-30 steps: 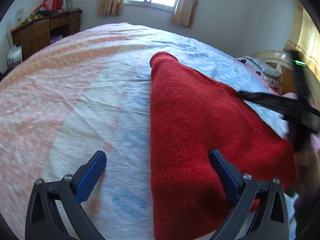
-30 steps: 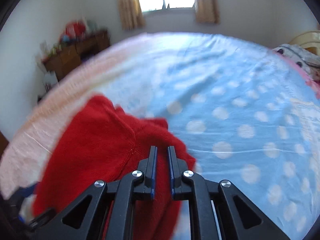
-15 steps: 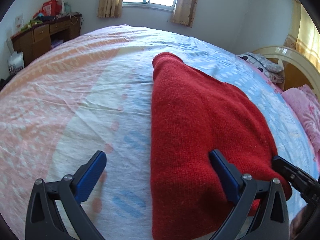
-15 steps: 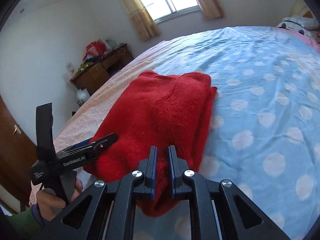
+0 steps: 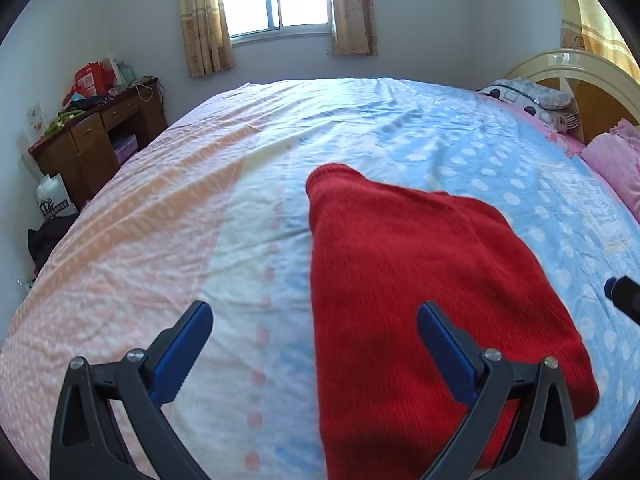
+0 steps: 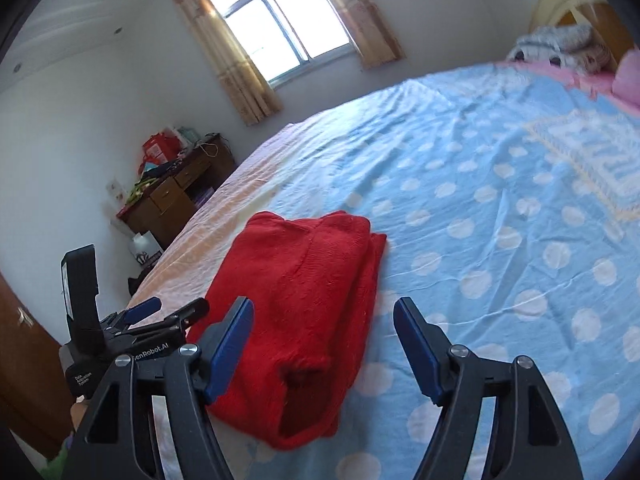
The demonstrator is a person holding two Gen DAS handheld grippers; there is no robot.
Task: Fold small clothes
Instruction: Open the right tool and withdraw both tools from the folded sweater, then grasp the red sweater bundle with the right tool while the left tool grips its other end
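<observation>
A bed (image 5: pixel 360 128) is covered by a sheet (image 5: pixel 180 240) banded in pink, pale yellow and dotted blue. A folded red sweater (image 5: pixel 408 280) is laid flat on it, with pillows (image 5: pixel 532 100) piled near the headboard (image 5: pixel 580 68).

A pink-and-blue polka-dot bedsheet (image 5: pixel 200 216) covered the bed. A cluttered brown wooden desk (image 5: pixel 100 132) stood by the wall under beige curtains (image 5: pixel 204 20), with a pink folded blanket (image 5: pixel 616 168) near the cream headboard (image 5: pixel 568 60)

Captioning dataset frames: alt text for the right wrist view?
A folded red sweater lies on a blue polka-dot bedspread, in front of the open right hand-held gripper. The left hand-held gripper shows at left, also open.
</observation>
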